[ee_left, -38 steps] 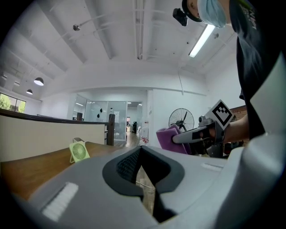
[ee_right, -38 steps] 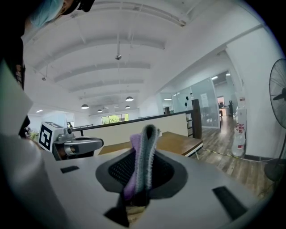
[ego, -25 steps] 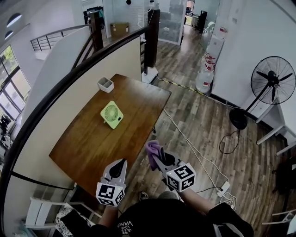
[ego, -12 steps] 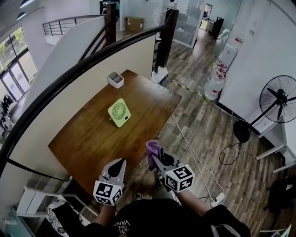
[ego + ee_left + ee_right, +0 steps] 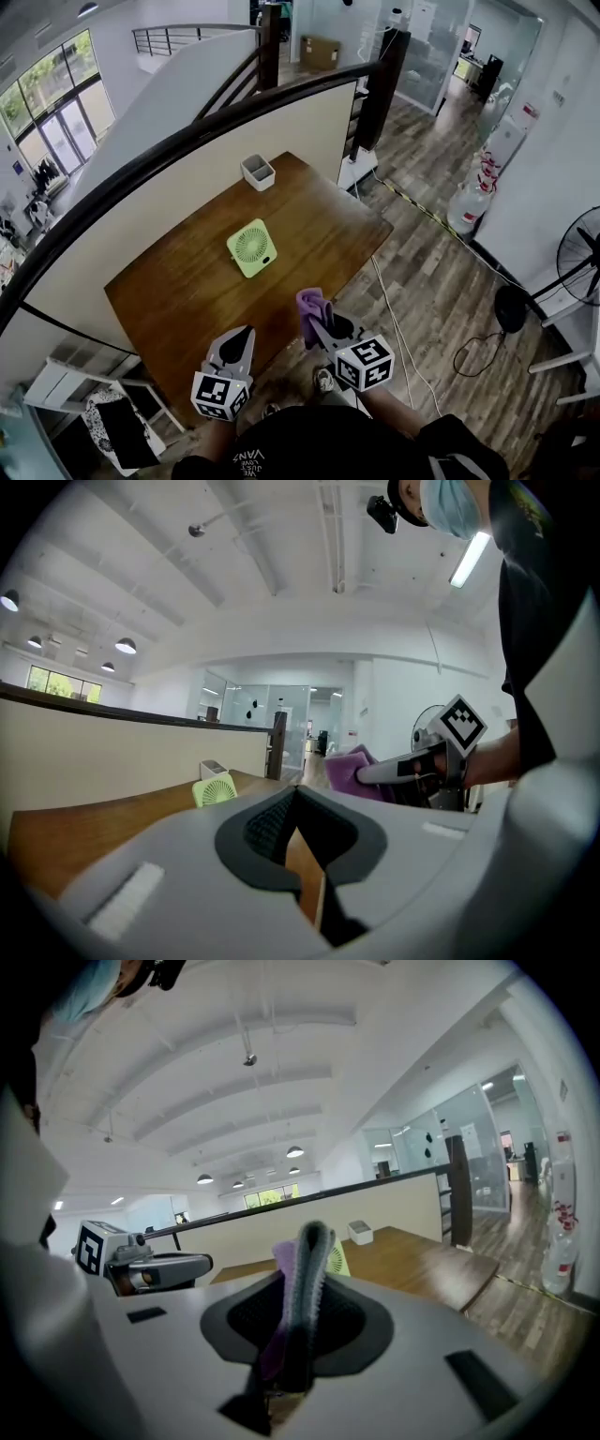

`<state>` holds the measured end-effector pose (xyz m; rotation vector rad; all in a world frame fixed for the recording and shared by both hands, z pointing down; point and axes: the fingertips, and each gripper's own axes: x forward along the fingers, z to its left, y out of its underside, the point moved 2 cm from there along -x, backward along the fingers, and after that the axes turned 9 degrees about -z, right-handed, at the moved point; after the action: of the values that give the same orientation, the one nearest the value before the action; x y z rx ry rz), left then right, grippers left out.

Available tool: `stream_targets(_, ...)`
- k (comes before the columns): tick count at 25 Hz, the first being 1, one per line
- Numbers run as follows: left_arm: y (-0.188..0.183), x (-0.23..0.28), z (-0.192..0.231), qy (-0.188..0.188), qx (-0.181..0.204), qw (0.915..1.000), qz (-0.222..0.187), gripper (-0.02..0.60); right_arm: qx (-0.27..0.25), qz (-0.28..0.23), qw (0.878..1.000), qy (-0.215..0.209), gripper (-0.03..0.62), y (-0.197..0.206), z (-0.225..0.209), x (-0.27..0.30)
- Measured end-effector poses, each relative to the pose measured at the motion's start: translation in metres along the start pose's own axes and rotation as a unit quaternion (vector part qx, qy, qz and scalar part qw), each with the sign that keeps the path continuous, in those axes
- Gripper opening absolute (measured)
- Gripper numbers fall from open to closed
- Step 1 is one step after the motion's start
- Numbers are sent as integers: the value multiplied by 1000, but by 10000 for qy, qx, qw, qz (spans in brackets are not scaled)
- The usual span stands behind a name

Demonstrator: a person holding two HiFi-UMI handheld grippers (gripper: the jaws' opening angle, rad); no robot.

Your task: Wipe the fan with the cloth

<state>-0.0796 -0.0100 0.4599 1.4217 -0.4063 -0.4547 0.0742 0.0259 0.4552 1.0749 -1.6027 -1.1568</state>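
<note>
Head view: small green fan [image 5: 251, 247] stands on the wooden table [image 5: 169, 300], about mid-frame, grille side visible from here. A white square holder [image 5: 257, 172] sits higher in the frame by the table's far edge, well apart from the fan.

Both grippers are in the lower centre of the frame, at the table's near edge and nowhere near the fan.

- Right gripper [image 5: 317, 321]: jaws clamped on the purple cloth [image 5: 310, 305]. The right gripper view shows the fabric pinched between the pads, with a fold sticking out past the tips.
- Left gripper [image 5: 246, 335]: jaws closed tip to tip with nothing in them. Its own view shows only table wood past the tips.

Status as I read it: the cloth is in hand and that's all that's done. No contact with the fan, so wiping has not started.

What's left: carry the cloth up-frame to the fan, then rub the grille and housing. The fan looks light, so the empty left gripper will probably have to steady it or it will slide.

(A big pedestal fan [image 5: 581, 258] shows at the right edge, out on the floor. I take the green desk one as the target.)
</note>
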Motion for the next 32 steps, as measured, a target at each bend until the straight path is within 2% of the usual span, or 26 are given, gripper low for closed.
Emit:
stream_targets(7,2,50,-4,-712,103,9974,-73,9,-114,135,9964,-827,84,-10,-50,36)
stream_targets(13,10,68,-11,-1479,-54,9890,-39,9,-186,384,9882,-1474,84,-11,-79,51)
stream_targets(16,13,74,-12,-1743,-142,9846,-13,9,-186,442,9842,-1707,84,-13,-89,62)
stream_targets(24,24,86,18,-2021,-228,9791,61,9,-283,493,9788,-1966,84,-15,-91,94)
stream_targets(32,39,92,62,-2007,-383,9787,200,9,-390,541,9804,-1853,84,-13,-89,129)
